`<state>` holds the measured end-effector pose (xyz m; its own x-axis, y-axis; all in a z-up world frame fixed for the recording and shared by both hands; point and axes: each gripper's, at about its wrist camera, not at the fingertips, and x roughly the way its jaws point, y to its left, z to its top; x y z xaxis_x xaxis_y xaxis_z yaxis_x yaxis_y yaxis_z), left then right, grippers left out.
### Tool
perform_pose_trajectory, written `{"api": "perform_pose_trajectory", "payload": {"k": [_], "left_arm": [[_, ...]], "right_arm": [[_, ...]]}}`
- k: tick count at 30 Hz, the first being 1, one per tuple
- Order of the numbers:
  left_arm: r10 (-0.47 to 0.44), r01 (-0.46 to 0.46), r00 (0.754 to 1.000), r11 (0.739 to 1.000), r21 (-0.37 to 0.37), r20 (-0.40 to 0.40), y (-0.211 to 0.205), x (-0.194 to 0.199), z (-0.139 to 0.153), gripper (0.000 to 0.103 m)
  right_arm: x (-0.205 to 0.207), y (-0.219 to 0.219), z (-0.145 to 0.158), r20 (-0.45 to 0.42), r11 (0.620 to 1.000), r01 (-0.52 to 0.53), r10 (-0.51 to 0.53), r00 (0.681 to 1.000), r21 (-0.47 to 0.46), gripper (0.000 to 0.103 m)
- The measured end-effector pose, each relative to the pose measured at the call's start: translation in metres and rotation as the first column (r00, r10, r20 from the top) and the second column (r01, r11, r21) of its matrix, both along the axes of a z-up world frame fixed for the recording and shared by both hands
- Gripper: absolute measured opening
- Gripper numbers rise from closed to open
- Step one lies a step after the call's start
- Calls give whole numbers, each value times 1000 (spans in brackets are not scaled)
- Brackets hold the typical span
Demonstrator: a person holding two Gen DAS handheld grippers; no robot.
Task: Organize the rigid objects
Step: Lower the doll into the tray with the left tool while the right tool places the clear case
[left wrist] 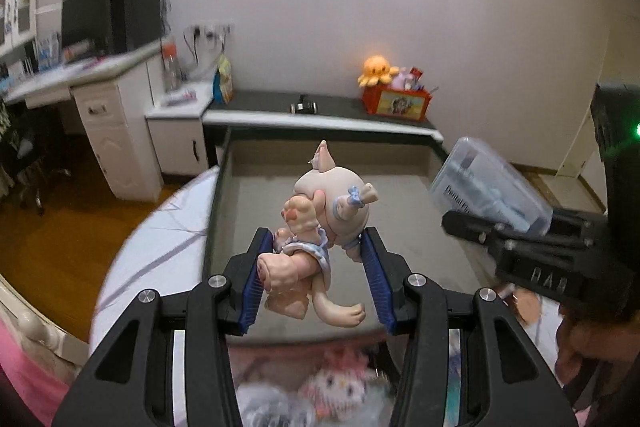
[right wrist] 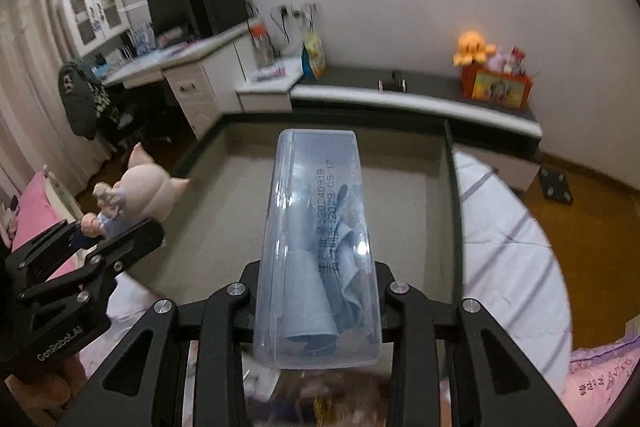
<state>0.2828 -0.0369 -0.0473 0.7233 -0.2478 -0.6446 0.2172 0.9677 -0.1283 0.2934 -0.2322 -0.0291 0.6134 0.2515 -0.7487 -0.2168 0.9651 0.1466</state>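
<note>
My left gripper [left wrist: 316, 247] is shut on a pink pig figurine [left wrist: 320, 227] in a blue dress and holds it in the air over a grey open bin [left wrist: 340, 163]. The pig also shows in the right wrist view [right wrist: 140, 191], at the left, held by the left gripper [right wrist: 108, 231]. My right gripper [right wrist: 316, 267] is shut on a clear plastic box [right wrist: 320, 247] with blue cloth inside, held lengthwise above the grey bin [right wrist: 400, 195]. In the left wrist view the box [left wrist: 488, 187] sits at the right.
The bin lies on a white quilted bed [right wrist: 508, 247]. Behind it runs a low dark-topped shelf [left wrist: 320, 107] with an orange toy crate [left wrist: 396, 103], an octopus plush [left wrist: 378, 69] and a small toy car [left wrist: 305, 105]. A white desk [left wrist: 104, 99] stands at the left. Plush toys [left wrist: 336, 383] lie below my left gripper.
</note>
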Motion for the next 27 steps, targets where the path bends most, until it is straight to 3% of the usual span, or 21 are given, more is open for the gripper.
{"api": "perform_pose_trajectory", "payload": {"k": [5,8,9,10,11,12,14,16,18,21,27], "left_arm": [[3,-2,995,1000,7,-102,-10,38,-29,46],[15,-12,993,1000,27,-114,-14,43,-33,50],[26,-22,993,999,34,-111,-14,42,-32,66],[38,-35,994,999,36,-105,-14,40,-30,89],[56,-54,995,998,30,-80,-11,35,-26,98],[69,-68,996,997,23,-50,-7,30,-21,103],[82,-82,997,997,11,-14,2,17,-13,103],[101,-101,995,995,6,-2,10,10,-6,103],[118,-118,993,993,-13,27,21,-5,2,103],[128,-125,989,991,-44,71,32,-32,16,103],[135,-129,980,990,-49,145,41,-94,38,103]], "right_arm": [[25,-1,-28,-89,1000,11,-13,996,-24,33],[26,-5,-36,-115,1000,12,-13,993,-13,33],[25,-6,-35,-114,1000,16,-17,993,-12,37],[22,-8,-35,-107,1000,20,-21,994,-12,44],[20,-10,-34,-102,1000,22,-22,995,-6,61],[17,-10,-31,-90,1000,11,-10,996,15,70],[10,-14,-26,-76,999,37,-36,996,11,91],[1,-20,-20,-59,998,51,-49,997,40,92],[-10,-26,-12,-43,995,72,-70,997,66,103],[-32,-31,6,4,989,83,-85,996,118,103],[-86,-26,39,117,989,92,-105,988,114,103]]}}
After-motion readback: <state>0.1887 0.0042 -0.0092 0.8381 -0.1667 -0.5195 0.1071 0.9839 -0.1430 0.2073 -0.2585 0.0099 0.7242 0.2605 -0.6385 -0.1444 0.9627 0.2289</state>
